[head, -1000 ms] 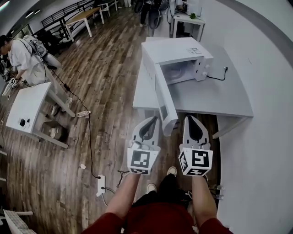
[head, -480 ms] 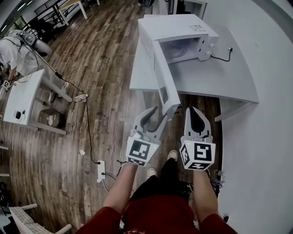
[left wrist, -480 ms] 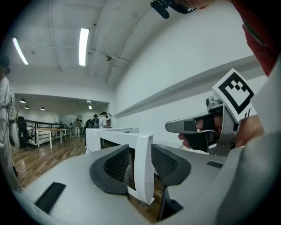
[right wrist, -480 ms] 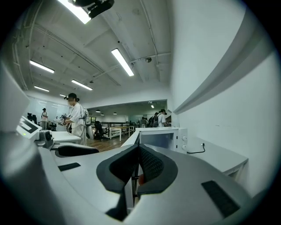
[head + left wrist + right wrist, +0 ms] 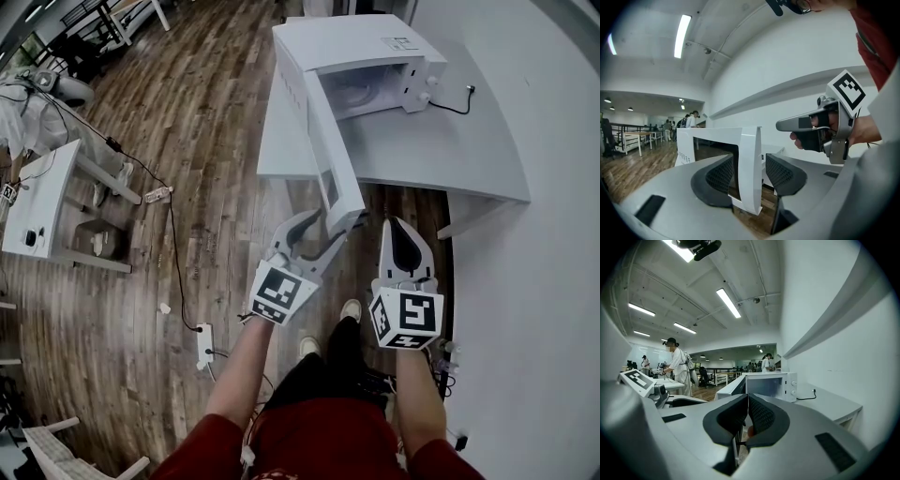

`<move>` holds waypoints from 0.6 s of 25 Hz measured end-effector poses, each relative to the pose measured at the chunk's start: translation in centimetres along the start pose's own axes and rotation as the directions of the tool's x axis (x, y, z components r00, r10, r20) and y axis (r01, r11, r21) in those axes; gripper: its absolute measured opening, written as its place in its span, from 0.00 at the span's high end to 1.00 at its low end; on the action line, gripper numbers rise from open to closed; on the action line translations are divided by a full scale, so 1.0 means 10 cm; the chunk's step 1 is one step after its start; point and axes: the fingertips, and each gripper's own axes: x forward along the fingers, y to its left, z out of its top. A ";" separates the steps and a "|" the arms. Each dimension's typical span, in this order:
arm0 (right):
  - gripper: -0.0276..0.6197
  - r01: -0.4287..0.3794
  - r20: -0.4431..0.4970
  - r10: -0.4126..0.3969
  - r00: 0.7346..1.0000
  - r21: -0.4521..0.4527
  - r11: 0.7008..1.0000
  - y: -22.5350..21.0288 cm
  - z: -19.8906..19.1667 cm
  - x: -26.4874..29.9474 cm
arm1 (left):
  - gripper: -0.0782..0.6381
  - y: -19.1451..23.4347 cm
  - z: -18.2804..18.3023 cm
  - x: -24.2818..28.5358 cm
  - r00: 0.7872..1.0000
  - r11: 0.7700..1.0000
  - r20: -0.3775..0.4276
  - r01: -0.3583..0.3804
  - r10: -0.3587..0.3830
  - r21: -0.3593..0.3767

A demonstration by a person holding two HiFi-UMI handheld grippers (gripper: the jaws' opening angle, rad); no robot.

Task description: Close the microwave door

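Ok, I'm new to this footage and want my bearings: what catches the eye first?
A white microwave on the grey table, its door swung wide open. The left hand-held gripper, jaws just opening, straddles the door's free edge; the right hand-held gripper sits shut beside it.

the open microwave door (image 5: 330, 155) juts past the table (image 5: 441, 159) edge, blocking the middle; wood floor (image 5: 211, 197) lies clear to its left, a wall (image 5: 553, 244) close on the right.

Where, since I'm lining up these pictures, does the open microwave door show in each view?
Head view: microwave door, upper centre, swung out towards the person.
Left gripper view: door edge-on, centre foreground.
Right gripper view: door, a slanted panel just left of centre.
Shared landmark: the microwave body.
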 end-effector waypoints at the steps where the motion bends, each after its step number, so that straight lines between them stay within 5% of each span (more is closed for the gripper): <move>1: 0.91 0.001 -0.002 -0.001 1.000 0.002 1.000 -0.01 -0.01 0.01 | 0.60 0.00 -0.01 0.02 1.000 1.000 -0.006 0.010 -0.010 0.006; 8: 0.91 0.003 -0.016 -0.003 1.000 0.006 1.000 -0.07 -0.07 0.10 | 0.60 -0.02 -0.05 0.15 0.996 0.996 -0.020 0.085 -0.084 0.037; 15: 0.91 0.005 -0.020 -0.005 1.000 0.008 1.000 -0.11 -0.09 0.14 | 0.66 0.01 -0.04 0.19 0.997 0.996 -0.020 0.078 -0.078 0.038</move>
